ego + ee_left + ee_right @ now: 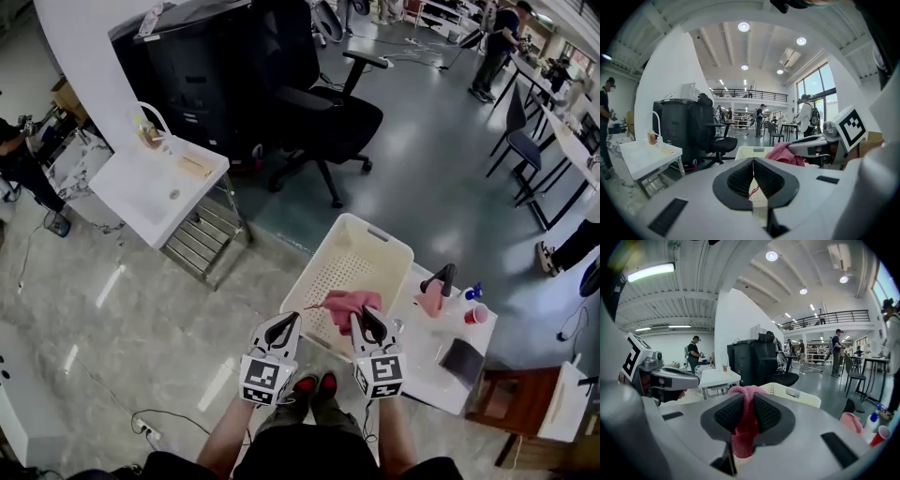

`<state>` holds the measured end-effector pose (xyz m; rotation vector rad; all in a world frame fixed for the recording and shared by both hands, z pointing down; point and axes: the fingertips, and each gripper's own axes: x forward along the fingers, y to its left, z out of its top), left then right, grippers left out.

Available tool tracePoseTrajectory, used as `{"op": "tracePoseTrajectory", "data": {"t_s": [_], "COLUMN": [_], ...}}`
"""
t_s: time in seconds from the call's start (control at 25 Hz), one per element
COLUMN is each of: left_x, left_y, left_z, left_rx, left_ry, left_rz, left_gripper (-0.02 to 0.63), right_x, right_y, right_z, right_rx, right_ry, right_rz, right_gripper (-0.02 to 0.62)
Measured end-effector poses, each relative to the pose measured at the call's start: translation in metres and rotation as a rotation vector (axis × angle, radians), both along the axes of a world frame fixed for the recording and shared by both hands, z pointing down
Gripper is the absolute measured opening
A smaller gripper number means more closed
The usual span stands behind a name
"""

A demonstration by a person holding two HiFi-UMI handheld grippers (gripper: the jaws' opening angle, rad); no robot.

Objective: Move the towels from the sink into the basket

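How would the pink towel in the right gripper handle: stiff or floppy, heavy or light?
Probably floppy: the towel hangs bunched from the right gripper. Likely light, since a pinch on one fold carries all of it. Its nubby cloth seems unlikely to slip from the ribbed pads.

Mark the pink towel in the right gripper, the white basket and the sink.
pink towel (343, 305), head view, middle of the bunched cloth.
white basket (339, 272), head view, bare perforated floor.
sink (141, 194), head view, bare basin left of the drain.
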<state>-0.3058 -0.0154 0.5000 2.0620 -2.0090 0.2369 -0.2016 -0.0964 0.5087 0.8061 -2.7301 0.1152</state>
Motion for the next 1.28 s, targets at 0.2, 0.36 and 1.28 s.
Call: {"op": "tracePoseTrajectory", "data": {"t_s": [0.2, 0.36, 1.28], "left_x": [-0.001, 0.003, 0.010], "left_y": [0.007, 0.003, -0.001], "left_z": [0.022, 0.023, 0.038], "left_rx": [-0.044, -0.050, -0.081], "left_ry": [0.004, 0.018, 0.034], "left_rz": [-0.045, -0.049, -0.066], "left_gripper": [0.008, 0.008, 0.008], "right_x": [-0.004, -0.007, -0.008], "right_y": [0.001, -0.002, -0.007], "right_z": [0.024, 0.039, 0.045], "right_rx": [-0.047, -0.070, -0.098], "right_ry": [0.035, 0.064, 0.027], "right_rz": [-0.045, -0.068, -0.083], "right_gripper": [0.081, 0.083, 0.169]}}
